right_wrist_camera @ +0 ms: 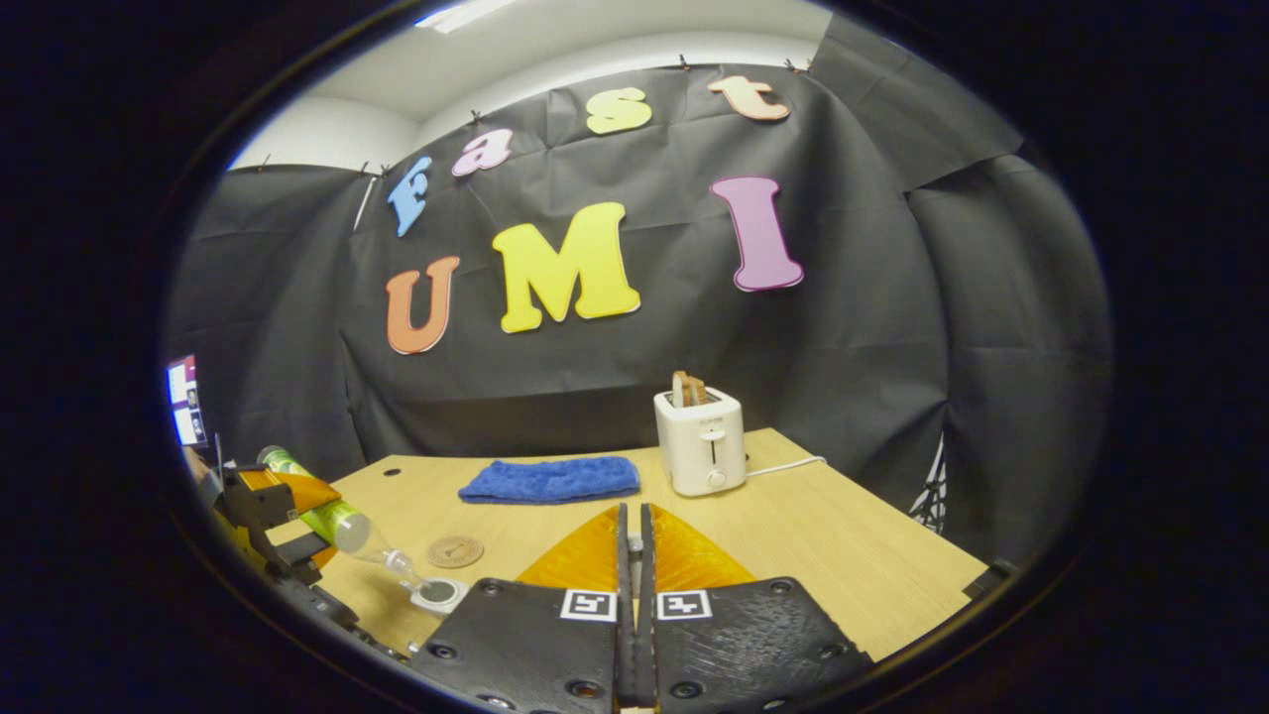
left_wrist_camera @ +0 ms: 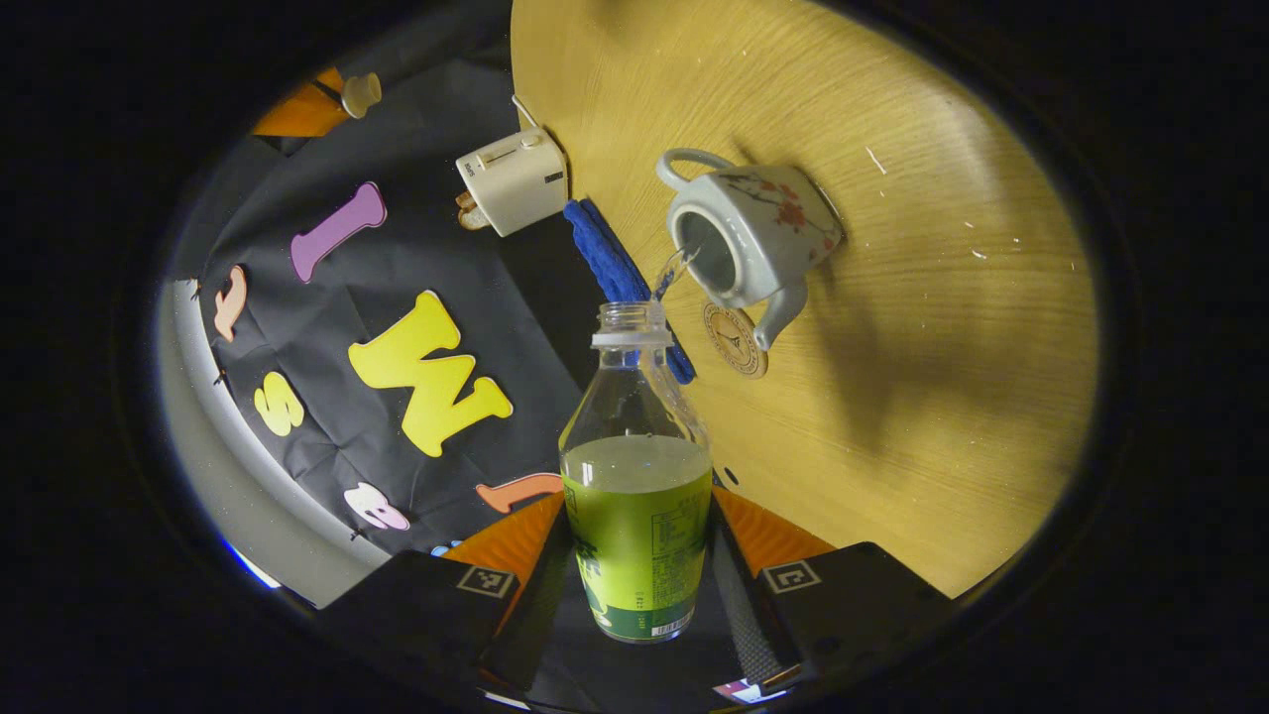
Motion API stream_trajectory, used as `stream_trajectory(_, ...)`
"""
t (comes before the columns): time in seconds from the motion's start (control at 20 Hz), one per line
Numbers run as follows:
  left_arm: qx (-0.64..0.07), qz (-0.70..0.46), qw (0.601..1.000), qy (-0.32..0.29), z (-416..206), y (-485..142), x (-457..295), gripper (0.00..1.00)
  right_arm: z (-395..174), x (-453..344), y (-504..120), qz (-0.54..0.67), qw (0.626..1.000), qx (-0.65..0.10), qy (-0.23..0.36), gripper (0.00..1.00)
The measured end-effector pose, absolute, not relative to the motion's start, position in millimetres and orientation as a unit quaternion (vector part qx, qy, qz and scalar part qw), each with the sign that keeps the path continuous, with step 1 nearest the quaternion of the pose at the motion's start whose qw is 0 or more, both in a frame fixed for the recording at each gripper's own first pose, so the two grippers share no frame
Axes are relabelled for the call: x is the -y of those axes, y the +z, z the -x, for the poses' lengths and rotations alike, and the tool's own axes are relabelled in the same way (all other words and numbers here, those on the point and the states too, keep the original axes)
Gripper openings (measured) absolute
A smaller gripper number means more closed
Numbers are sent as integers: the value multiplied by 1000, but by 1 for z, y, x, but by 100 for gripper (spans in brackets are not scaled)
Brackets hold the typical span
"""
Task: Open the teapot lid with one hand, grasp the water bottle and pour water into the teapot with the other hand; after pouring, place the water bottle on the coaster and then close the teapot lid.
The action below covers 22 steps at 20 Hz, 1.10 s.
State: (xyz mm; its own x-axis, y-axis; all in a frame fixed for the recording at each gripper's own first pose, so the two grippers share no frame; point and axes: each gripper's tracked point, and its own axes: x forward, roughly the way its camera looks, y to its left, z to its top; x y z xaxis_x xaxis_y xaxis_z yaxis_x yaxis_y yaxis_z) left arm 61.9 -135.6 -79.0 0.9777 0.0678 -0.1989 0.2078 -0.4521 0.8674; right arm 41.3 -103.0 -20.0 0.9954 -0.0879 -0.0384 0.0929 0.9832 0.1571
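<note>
Left claw (left_wrist_camera: 639,585) grips the water bottle (left_wrist_camera: 636,496) around its labelled lower body, both fingers pressed on it, bottle cap off and tilted, neck aimed at the teapot (left_wrist_camera: 753,233). A thin stream of water runs from the bottle mouth into the teapot's open top. Teapot is lidless, sits on the desk (left_wrist_camera: 942,297), spout over the round coaster (left_wrist_camera: 736,340), which lies just beside it. Blue towel (left_wrist_camera: 620,273) lies near the desk's back edge behind the bottle neck; white toaster (left_wrist_camera: 513,180) stands further along that edge, next to the towel. In the right gripper view, left to right: the left claw with the tilted bottle at the desk's left side, coaster near it, towel, then toaster with bread in its slots. Right claw (right_wrist_camera: 634,595) is closed, fingers together; cannot tell if anything is pinched between them. Bare desk to the right of the toaster up to the right edge.
</note>
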Motion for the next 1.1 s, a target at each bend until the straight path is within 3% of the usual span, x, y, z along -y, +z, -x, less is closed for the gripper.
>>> stream_trajectory(0.8,-50,-925,373,-47,-59,-45,162,76,-37,113,-16,-93,995,-13,-44,0)
stream_trajectory(1.1,-42,-933,354,-41,-52,-40,169,75,-34,109,-13,-94,995,-10,-35,0)
